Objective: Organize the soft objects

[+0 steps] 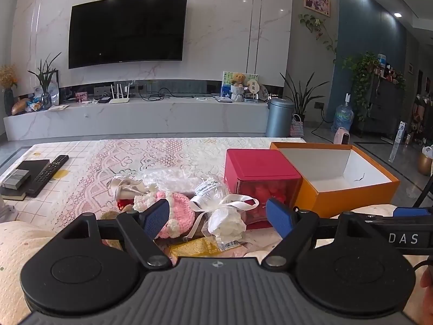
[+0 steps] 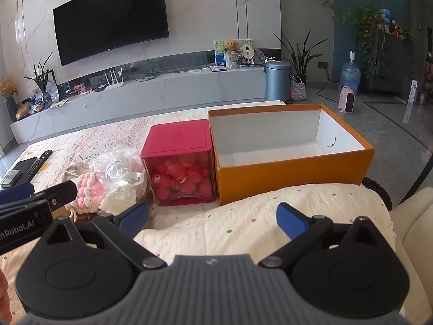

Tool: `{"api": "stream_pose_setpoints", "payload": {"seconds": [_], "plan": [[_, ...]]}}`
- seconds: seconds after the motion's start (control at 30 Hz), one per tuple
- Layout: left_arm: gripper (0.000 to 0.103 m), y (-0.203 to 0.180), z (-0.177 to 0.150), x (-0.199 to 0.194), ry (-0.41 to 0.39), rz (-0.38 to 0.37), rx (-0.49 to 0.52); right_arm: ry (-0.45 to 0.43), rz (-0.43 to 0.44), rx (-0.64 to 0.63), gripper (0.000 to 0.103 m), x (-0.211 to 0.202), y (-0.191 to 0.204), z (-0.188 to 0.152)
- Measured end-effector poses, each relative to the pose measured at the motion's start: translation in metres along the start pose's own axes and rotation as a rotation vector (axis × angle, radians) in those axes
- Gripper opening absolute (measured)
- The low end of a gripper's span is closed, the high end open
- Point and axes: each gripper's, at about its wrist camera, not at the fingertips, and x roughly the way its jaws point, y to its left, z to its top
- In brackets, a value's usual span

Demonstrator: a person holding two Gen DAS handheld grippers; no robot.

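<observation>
A heap of soft things lies on the lace tablecloth (image 1: 151, 151): a pink-and-white crochet piece (image 1: 177, 208) (image 2: 90, 192), a white fabric flower in a clear bag with a ribbon (image 1: 226, 222) (image 2: 121, 197), and a beige cloth (image 1: 127, 187). To their right stand a red box (image 1: 259, 170) (image 2: 178, 138) of red balls and an empty orange box (image 1: 335, 189) (image 2: 295, 173). My left gripper (image 1: 217, 216) hangs open just above the heap, the white flower in line between its pads. My right gripper (image 2: 213, 219) is open over a cream dotted quilt (image 2: 243, 216), holding nothing.
A remote control (image 1: 51, 172) and a black box (image 1: 29, 168) lie at the table's left. A yellow packet (image 1: 194, 246) sits at the heap's near edge. A clear plastic bag (image 1: 173, 178) lies behind it. A grey bin (image 1: 278, 119) stands beyond the table.
</observation>
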Motion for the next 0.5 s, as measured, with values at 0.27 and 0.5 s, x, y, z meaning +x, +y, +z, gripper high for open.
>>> {"api": "stream_pose_setpoints", "payload": {"seconds": [0.27,0.5], "plan": [[0.092,0.0012,0.0008,0.0002,0.017,-0.007,-0.009,-0.011,0.0,-0.017,0.099,-0.0029,0.0043,0.0003],[0.092,0.0009,0.001,0.0,0.02,-0.007,-0.009,-0.006,0.002,-0.017,0.099,-0.0008,0.0049,0.0007]]}}
